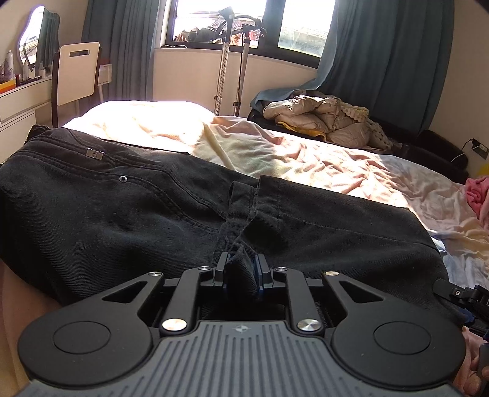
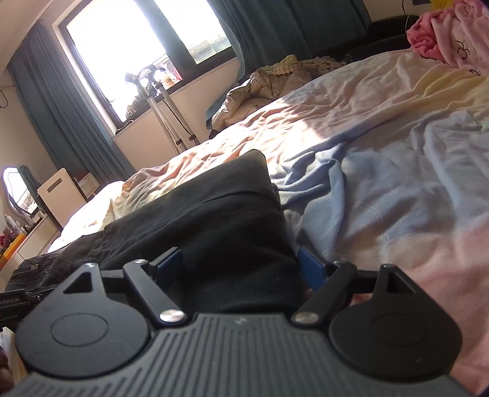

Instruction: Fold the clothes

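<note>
Lying across the bed (image 1: 321, 158), black jeans (image 1: 107, 207) near pink clothing (image 2: 443, 33).

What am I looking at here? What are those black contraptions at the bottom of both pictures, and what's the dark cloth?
Each picture comes from a camera mounted on a hand-held claw; a person carries one in each hand. The left claw is pinched shut on a bunched fold of black jeans, which lie on a bed. The right claw is open wide, with the jeans' other end between its pads but not squeezed. A beige jacket lies beyond the bed, and pink cloth at its far end.
</note>
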A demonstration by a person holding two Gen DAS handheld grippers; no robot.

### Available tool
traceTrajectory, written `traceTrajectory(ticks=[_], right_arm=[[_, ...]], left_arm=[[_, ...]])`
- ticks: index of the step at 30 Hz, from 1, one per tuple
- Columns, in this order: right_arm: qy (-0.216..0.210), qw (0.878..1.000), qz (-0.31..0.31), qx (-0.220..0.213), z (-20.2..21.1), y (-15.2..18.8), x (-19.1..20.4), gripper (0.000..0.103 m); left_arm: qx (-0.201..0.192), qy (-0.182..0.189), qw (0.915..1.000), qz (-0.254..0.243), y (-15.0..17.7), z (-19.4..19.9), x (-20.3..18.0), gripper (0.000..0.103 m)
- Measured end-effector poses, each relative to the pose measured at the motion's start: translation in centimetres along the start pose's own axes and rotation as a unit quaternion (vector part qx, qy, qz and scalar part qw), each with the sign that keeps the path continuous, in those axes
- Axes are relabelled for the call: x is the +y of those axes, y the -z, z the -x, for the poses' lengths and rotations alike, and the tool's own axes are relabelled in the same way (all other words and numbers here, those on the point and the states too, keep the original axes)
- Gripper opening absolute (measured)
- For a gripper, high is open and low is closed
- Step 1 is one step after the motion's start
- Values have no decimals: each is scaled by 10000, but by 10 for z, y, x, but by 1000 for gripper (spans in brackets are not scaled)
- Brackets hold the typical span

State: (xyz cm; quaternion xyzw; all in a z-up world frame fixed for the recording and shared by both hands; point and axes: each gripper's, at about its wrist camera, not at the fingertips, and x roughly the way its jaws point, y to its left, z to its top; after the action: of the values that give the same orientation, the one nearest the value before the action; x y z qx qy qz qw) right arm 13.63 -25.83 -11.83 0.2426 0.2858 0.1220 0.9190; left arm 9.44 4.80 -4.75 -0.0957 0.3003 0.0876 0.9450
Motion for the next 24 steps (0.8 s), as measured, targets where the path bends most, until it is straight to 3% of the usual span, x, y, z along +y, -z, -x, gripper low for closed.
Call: traceTrajectory(ticks=[5,8,9,11,12,15,17,20,24], right_arm=[[-585,9937,-880,365,-12,5,-17,84],[-1162,9898,-824,68,3,-5,-1,84],[-1306,9880,-828,-53,7,-7,3,84],[-1620,9803,-1103,-229,12,-11,4,86],[-1681,9759,-1377,-214,10,-11,-1,88],[-1241,9744,-1865,168,-6,-6,-22,89],[-1056,9782,-1738,412,-17,-1,-28,84],[-1023,9845,-1354,451,-23,-2,-19,86],[-1517,9809,-1196,224,-16,-9,-7,87]], left_arm=[[-6,-78,10000,-37,1,-2,-1,23],[-38,-104,9999,-23,0,-2,-2,28],[-82,-101,9999,-8,-1,0,-2,32],[-302,-36,9995,42,-2,7,-2,49],[-439,7,9990,88,-3,12,-2,56],[-696,72,9974,147,-4,21,-3,57],[-716,53,9974,106,-4,22,-4,58],[-744,29,9972,48,-5,22,-7,60],[-740,93,9972,27,-5,21,-9,61]])
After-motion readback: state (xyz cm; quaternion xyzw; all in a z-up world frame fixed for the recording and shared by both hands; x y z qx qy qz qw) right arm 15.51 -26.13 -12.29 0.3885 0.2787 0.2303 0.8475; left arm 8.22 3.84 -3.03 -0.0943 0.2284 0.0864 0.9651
